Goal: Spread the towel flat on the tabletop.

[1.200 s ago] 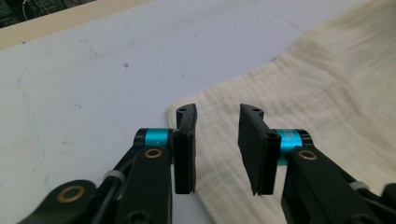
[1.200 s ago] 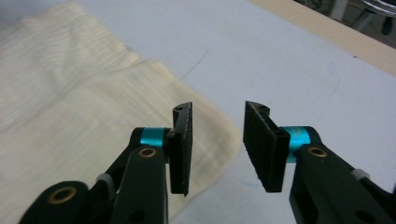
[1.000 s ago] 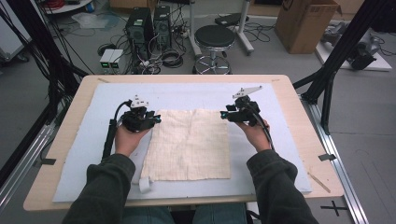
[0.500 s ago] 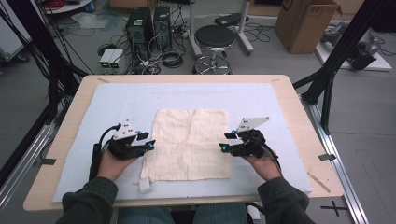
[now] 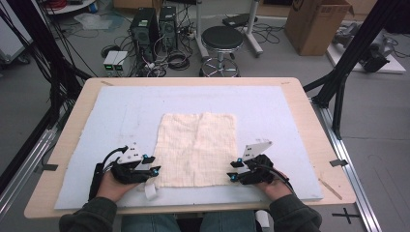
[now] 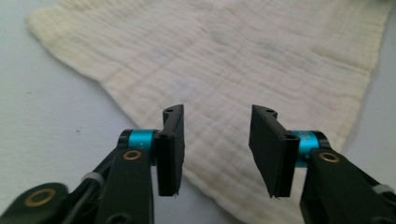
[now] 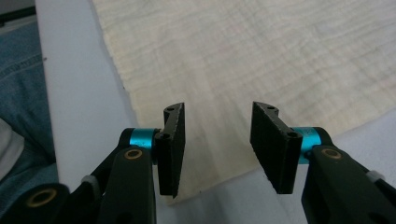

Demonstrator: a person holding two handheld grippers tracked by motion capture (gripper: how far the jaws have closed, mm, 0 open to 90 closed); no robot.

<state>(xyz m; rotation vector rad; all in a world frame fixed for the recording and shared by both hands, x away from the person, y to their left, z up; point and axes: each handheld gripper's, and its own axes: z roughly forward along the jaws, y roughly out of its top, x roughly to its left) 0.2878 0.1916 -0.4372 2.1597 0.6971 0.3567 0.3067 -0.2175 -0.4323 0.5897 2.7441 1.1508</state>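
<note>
Both grippers pulled back toward 6 o'clock, now at cloth (image 5: 197, 147) near corners: left gripper (image 5: 153, 165) at 7, right gripper (image 5: 233, 170) at 5. Jaws released, empty. Cloth flat mid-mat (image 5: 121, 116). Risk: jaws skim over thin fabric, or uneven pinch skews the fold

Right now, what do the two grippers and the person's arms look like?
The left gripper and right gripper are both black, with flat black jaws, blue collars, brass pins and a pale three-cornered top plate. A black cable loops behind each. The sleeves are dark olive.
</note>
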